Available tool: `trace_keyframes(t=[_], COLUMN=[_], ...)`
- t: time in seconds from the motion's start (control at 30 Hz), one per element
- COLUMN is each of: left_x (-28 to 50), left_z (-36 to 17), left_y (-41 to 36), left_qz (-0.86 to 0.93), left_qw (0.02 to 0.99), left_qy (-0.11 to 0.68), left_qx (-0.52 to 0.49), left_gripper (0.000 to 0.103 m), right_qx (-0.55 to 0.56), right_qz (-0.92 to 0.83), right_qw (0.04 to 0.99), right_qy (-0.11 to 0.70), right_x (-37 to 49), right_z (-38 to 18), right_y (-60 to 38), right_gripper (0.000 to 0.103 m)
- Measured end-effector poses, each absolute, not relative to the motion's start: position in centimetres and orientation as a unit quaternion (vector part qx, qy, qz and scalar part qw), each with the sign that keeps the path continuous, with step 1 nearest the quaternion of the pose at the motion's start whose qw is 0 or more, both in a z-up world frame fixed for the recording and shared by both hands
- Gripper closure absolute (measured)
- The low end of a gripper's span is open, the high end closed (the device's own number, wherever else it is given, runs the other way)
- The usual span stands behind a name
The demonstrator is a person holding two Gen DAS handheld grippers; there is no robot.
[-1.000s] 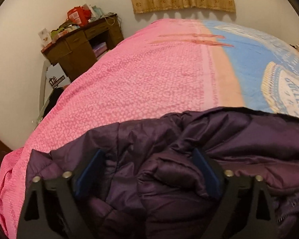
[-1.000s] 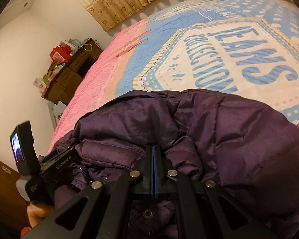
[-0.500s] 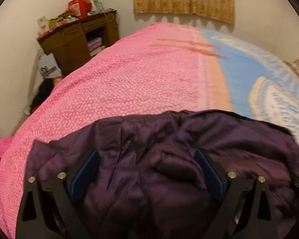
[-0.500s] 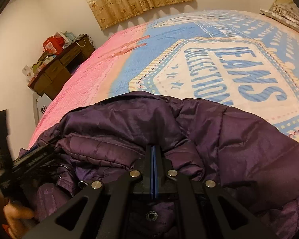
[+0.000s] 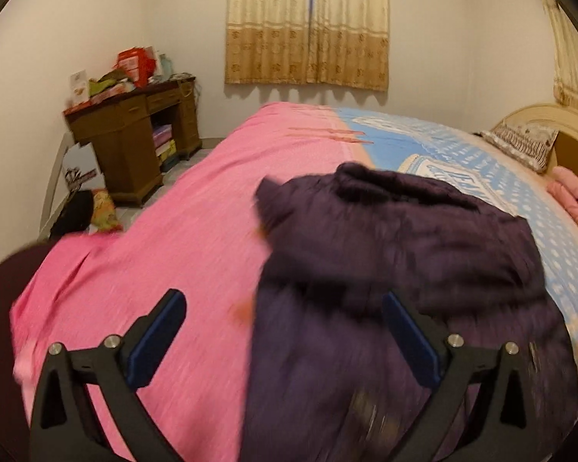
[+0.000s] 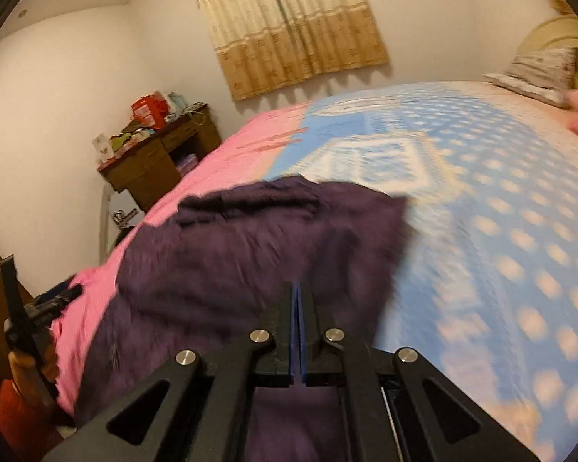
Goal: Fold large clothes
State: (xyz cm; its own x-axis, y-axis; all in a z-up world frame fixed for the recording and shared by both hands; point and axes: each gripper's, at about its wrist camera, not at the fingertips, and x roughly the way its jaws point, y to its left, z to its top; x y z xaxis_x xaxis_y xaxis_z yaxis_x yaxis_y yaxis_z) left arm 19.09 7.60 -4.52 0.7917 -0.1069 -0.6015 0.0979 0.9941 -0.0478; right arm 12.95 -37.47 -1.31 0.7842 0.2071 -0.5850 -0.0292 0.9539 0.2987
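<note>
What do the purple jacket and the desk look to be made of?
Jacket: likely thin synthetic shell over padding; puffy, creased, faint sheen, though blurred. Desk: apparently wood or wood veneer; brown, matte, with drawers.

I'm getting warm, rather dim indoor light in both feeds, with the curtain throwing a scalloped shadow on the wall beneath it. Motion blur smears the purple jacket and the pink part of the bed cover in the left feed, and the blue dotted cover in the right. Fisheye bending curves the walls, and black vignette fills every corner.
</note>
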Motion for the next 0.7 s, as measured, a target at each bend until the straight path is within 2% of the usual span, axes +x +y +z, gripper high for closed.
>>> trace_keyframes(t=[0.23,0.27,0.3,0.33,0.37,0.4,0.47,0.7], left_x=[11.3,10.6,9.9,9.5,9.2,9.0,8.7,7.9], left_z=[-8.1,-8.5,-9.0,-9.3,-9.7,-10.0,-10.9,-13.0], left_y=[11.3,11.4,11.4,11.3,11.2,11.0,10.4,10.5], left_qz=[-0.056,-0.067,-0.080,-0.089,-0.092,-0.090,-0.090,-0.111], left_qw=[0.938,0.935,0.933,0.930,0.929,0.927,0.924,0.910], left_qy=[0.342,0.345,0.349,0.352,0.357,0.361,0.370,0.392], left_qx=[-0.030,-0.039,-0.045,-0.046,-0.043,-0.038,-0.029,-0.079], left_gripper=[0.000,0.000,0.000,0.000,0.000,0.000,0.000,0.000], right_qx=[0.184,0.199,0.213,0.224,0.237,0.249,0.268,0.225], right_qz=[0.062,0.072,0.080,0.087,0.093,0.093,0.106,0.094], right_qw=[0.916,0.911,0.908,0.905,0.902,0.902,0.905,0.907], right_qy=[0.351,0.353,0.352,0.352,0.349,0.341,0.314,0.343], right_x=[0.5,-0.9,-1.7,-2.4,-3.0,-3.7,-4.8,-4.6], right_z=[-5.0,-5.6,-6.0,-6.3,-6.7,-6.9,-6.9,-8.2], right_y=[-39.7,-39.6,-39.6,-39.6,-39.5,-39.4,-38.9,-36.7], right_gripper=[0.099,0.096,0.081,0.045,0.029,0.017,0.018,0.020])
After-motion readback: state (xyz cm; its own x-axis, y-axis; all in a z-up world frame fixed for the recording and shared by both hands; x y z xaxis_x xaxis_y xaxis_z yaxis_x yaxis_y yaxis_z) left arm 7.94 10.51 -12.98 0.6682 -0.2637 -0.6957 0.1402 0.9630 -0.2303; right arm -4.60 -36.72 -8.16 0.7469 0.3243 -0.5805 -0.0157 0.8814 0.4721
